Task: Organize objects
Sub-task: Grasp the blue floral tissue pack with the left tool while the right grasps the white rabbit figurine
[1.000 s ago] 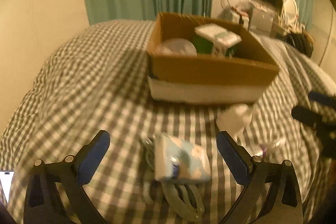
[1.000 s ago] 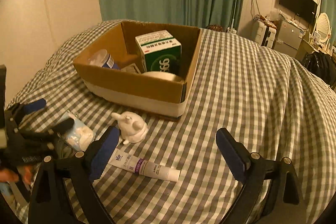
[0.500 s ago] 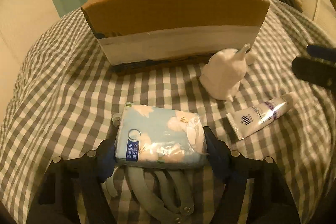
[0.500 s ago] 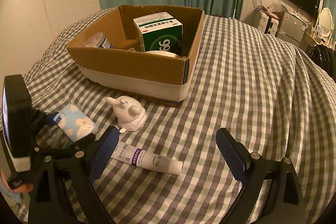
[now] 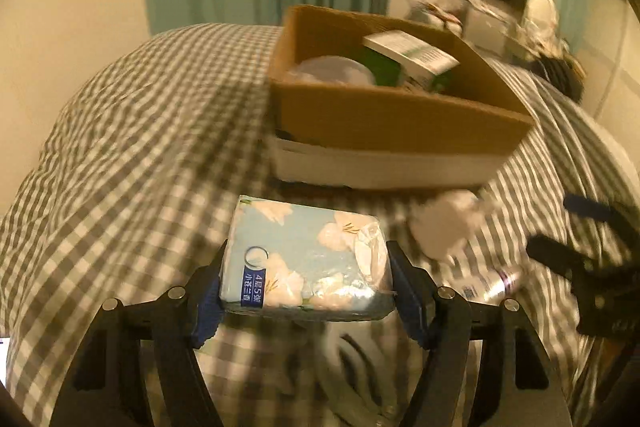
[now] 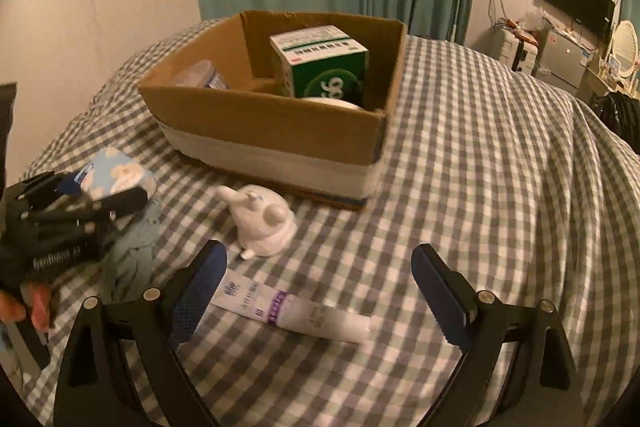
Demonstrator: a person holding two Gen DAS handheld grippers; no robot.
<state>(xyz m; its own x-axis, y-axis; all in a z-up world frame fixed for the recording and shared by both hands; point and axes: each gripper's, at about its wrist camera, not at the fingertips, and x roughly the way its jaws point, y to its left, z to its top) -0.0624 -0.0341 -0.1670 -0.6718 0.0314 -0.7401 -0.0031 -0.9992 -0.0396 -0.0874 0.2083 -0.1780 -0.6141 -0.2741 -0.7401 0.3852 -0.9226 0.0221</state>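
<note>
Tissue pack (image 5: 308, 259) is clamped between the two fingers of the left gripper (image 5: 306, 291), lifted above the checkered bedcover (image 6: 480, 187) before the cardboard box (image 6: 272, 131), while the right gripper (image 6: 320, 291) stands wide open over the tube (image 6: 296, 311), holding nothing.

Tissue pack (image 5: 308, 261) label: "4层5张"
Green box (image 6: 326, 67) front: "999", partly hidden
Tube (image 6: 292, 313) print: unreadable

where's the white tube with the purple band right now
In the right wrist view the white tube lies on the checked bedspread, just before the open right gripper, near the white figurine.
</note>
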